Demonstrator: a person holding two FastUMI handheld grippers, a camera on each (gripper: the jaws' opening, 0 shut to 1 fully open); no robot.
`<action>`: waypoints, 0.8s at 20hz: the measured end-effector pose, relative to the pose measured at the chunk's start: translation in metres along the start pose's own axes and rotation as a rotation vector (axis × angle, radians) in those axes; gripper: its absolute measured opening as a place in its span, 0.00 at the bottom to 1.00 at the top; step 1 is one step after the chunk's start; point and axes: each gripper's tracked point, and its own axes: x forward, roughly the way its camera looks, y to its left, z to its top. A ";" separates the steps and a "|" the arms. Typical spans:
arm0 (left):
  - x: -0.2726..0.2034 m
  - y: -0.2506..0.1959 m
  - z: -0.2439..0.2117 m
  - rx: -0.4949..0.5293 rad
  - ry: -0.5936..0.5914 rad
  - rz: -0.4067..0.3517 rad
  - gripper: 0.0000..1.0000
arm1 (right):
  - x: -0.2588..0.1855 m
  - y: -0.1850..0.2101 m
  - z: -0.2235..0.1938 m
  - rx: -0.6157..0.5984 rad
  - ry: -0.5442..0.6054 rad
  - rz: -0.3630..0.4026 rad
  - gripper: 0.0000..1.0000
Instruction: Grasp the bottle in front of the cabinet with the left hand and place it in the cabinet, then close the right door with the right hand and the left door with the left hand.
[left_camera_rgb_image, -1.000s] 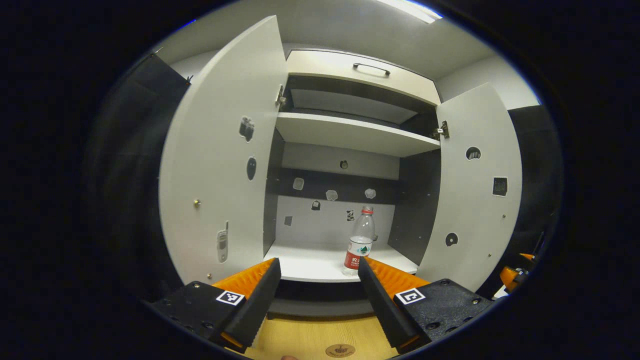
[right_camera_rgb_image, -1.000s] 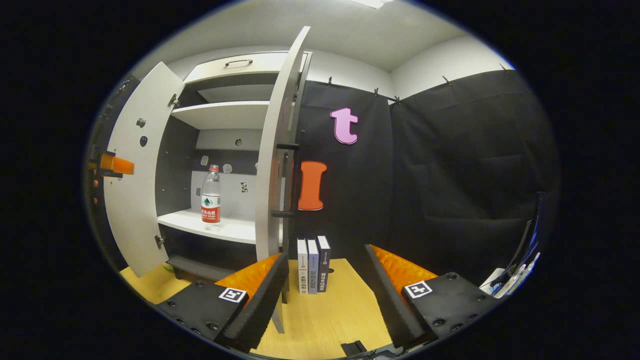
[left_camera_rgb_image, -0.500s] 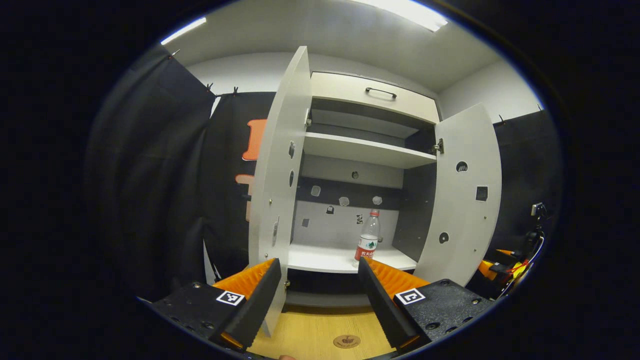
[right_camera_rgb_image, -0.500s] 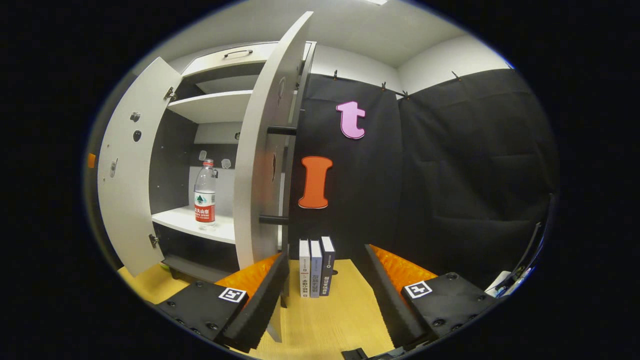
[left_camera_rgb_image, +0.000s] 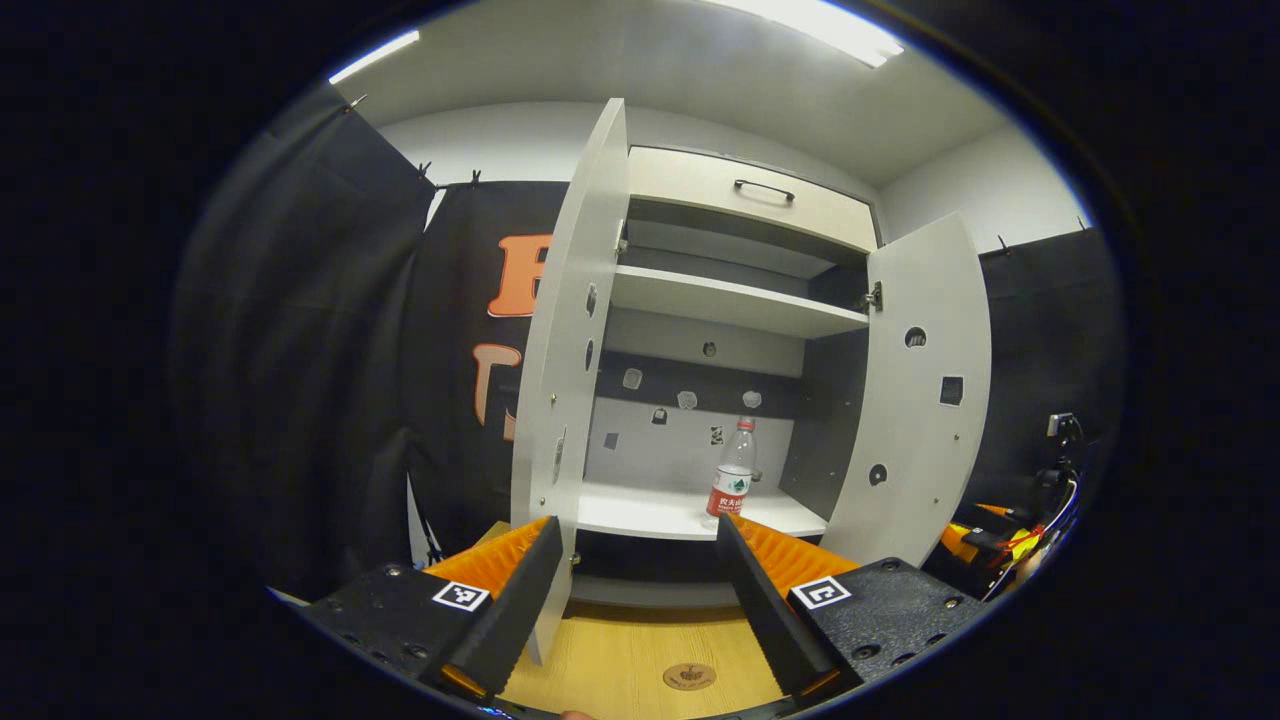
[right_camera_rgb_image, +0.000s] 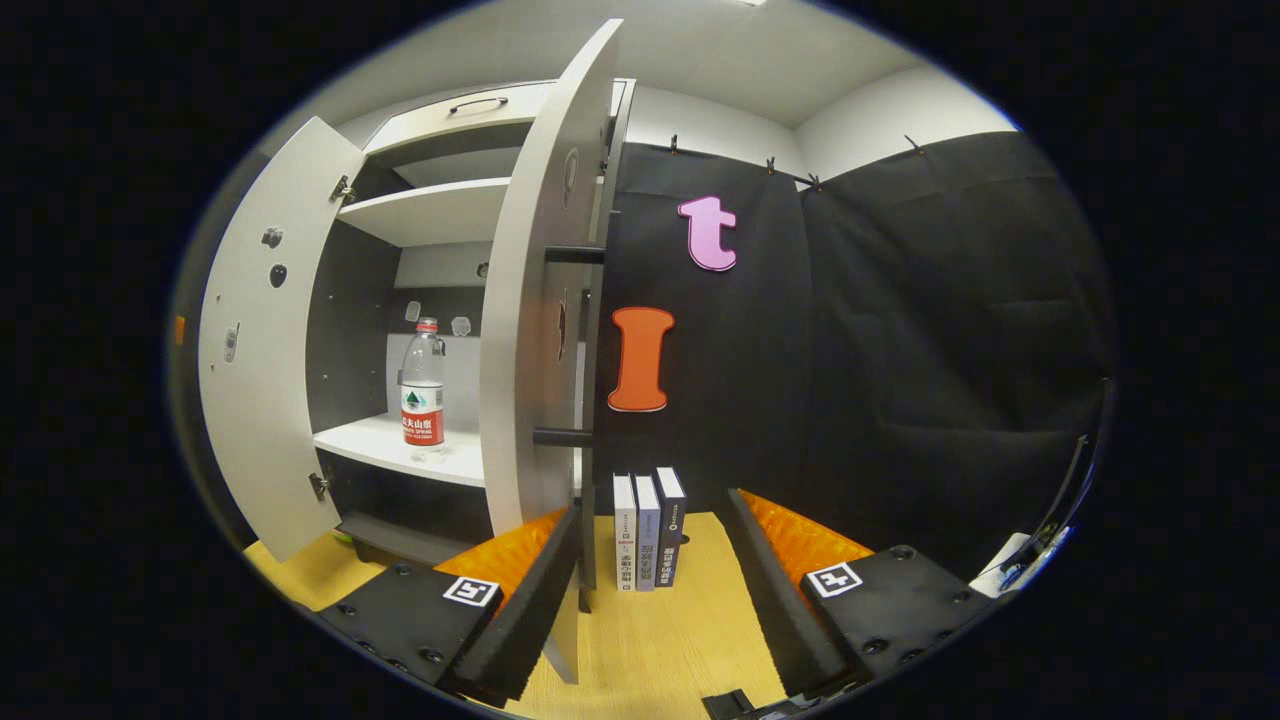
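Your bottle (left_camera_rgb_image: 733, 482) stands upright at frame centre inside the cabinet (left_camera_rgb_image: 735, 300); both grippers' fingers are apart, holding nothing.

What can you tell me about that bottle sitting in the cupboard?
The bottle is a clear plastic one with a red cap and a red, white and green label around its lower half. It stands upright on the white lower shelf of the open cabinet, towards the front edge, nearer the right door. Nothing touches it but the shelf; how full it is cannot be told.
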 end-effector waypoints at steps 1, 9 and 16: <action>-0.002 0.000 0.001 -0.004 -0.004 -0.002 0.95 | 0.000 0.003 0.000 0.000 -0.001 -0.002 0.95; -0.012 0.013 0.010 0.016 -0.029 0.029 0.95 | 0.001 0.066 0.005 -0.021 -0.012 0.130 0.95; -0.017 0.032 0.004 0.005 -0.027 0.075 0.95 | 0.018 0.115 0.012 -0.062 -0.061 0.213 0.95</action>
